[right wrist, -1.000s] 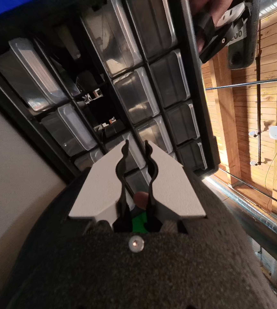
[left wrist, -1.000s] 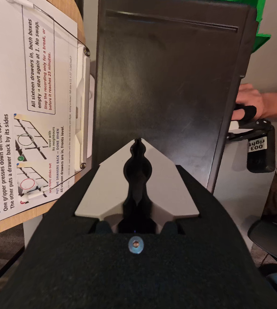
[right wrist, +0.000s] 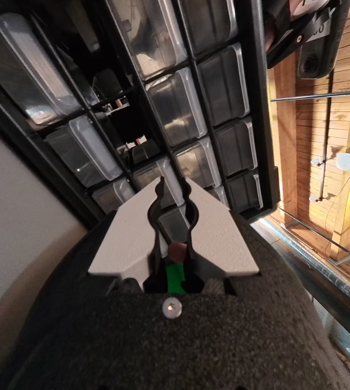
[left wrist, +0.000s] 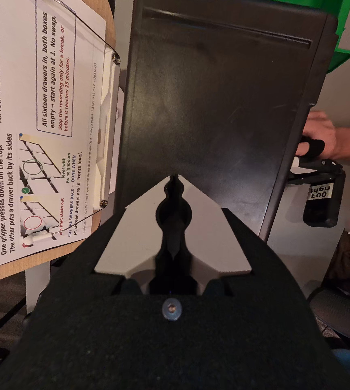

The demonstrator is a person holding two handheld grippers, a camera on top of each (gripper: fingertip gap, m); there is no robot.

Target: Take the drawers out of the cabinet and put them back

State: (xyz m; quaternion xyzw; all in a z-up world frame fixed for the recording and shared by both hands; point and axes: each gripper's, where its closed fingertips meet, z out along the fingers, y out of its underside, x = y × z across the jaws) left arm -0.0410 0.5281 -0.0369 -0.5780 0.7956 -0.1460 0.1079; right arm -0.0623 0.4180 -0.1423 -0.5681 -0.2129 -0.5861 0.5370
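We see the left gripper [left wrist: 175, 177] closed, tips against the cabinet [left wrist: 212, 118]'s black panel. The right gripper [right wrist: 173, 182] stands slightly parted before clear drawers [right wrist: 177, 109] (one slot looks vacant); whether it touches one, we cannot tell.

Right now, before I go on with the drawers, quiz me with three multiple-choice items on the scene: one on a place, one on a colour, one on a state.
1. In the left wrist view, where does the printed sheet lie relative to the cabinet?
A) to its left
B) on top of it
C) to its right

2. The cabinet's frame is:
A) white
B) black
C) red

3. The left hand-held gripper is:
A) wide open
B) shut on a drawer
C) shut, empty

Answers:
1 A: the sheet sits on the wooden table, left of the cabinet.
2 B: its panel and front grid are both black.
3 C: its fingertips meet with nothing between them.
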